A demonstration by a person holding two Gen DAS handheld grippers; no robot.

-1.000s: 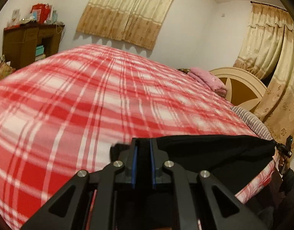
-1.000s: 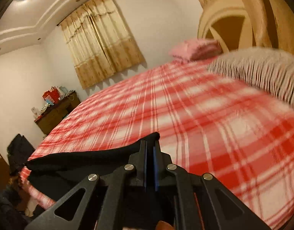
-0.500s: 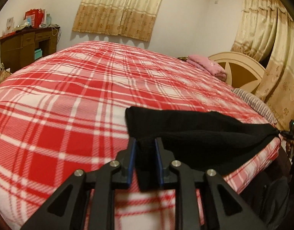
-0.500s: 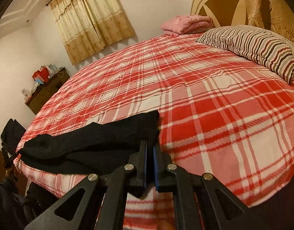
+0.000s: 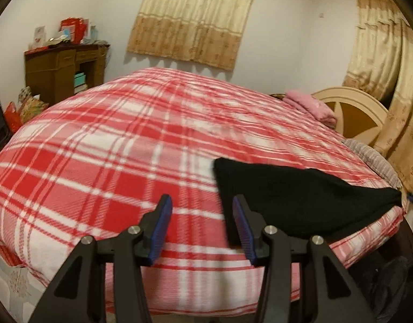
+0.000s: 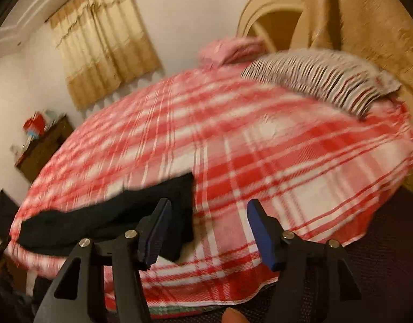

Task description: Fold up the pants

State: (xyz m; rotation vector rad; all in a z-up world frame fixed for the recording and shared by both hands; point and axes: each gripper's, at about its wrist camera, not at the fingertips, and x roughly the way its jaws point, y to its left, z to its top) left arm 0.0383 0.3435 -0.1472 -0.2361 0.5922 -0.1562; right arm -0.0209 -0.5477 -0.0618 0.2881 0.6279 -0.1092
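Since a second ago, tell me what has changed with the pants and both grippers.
Both grippers let go: the left gripper and right gripper were clamped on the black pants, and their jaws have just been opening, with nothing between them now. The pants, held stretched above the plaid blanket before, now lie on it. Pillows unchanged.

No text, label or number can be read in either view. The red boxes and cards (image 5: 71, 31) on the brown wooden desk (image 5: 61, 72) are too small and blurred to read.
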